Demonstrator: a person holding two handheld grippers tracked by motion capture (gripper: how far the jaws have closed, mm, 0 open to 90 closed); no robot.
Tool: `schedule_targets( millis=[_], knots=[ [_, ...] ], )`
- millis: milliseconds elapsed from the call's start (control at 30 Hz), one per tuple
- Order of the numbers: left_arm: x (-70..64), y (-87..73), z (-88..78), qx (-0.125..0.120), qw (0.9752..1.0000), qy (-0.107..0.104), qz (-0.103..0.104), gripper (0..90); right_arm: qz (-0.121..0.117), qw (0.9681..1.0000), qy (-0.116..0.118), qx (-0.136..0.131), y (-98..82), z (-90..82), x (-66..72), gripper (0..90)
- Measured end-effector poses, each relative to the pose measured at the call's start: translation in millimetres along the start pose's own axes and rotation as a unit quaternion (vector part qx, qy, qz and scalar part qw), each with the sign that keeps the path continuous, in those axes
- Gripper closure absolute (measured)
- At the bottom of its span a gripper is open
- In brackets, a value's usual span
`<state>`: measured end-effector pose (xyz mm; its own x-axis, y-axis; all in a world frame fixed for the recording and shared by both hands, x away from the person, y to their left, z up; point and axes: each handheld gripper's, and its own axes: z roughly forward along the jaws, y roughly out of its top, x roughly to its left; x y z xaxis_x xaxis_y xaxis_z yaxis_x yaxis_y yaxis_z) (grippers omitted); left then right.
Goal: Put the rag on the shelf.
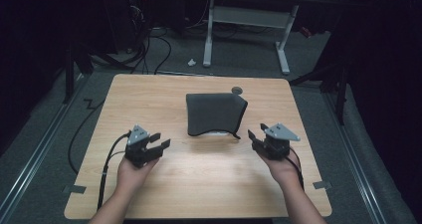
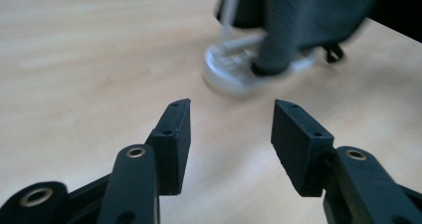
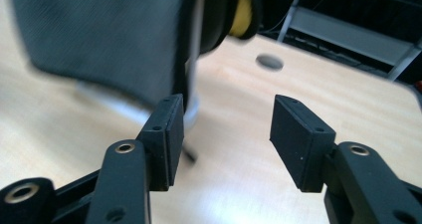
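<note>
Both tools are empty with their jaws standing wide apart. The left tool sits at about seven o'clock on the light wooden bench, held in the person's left hand, its jaws pointing toward the middle. The right tool sits at about four o'clock in the right hand, its jaws aimed up and inward. Between them, just past the centre of the bench toward twelve o'clock, lies a dark grey fabric sleeve, flat, with a pale, silvery object poking out from under its near edge. In the left gripper view that pale edge and the sleeve's near corner lie ahead at about one o'clock of the open jaws, still apart from them. In the right gripper view the sleeve looms close at eleven o'clock, blurred, with a flash of yellow at its opening. A small round hole lies in the bench beyond the sleeve. The work in hand looks like a two-sided approach to the sleeve. To do it well, bring each tool in low and level, pinch the fabric alone at its near corners, and close both sides evenly so the contents do not slide out.
</note>
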<state>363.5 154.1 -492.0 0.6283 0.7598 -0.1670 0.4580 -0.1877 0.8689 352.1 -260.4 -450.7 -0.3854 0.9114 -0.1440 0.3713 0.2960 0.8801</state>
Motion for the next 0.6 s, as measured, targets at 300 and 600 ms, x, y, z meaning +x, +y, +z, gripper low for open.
schedule_targets(
  millis=[300,600],
  knots=[
    [-29.7,-61.2,-30.4,0.031,0.9995,-0.005,0.006,50.2,0.031,0.9993,0.011,0.017,-77.9,-42.6,33.3,52.8],
    [-28.8,-59.2,-27.5,0.047,0.9986,-0.021,-0.007,48.1,0.004,0.9989,0.023,0.041,-85.9,-39.5,45.6,52.2]
  ],
)
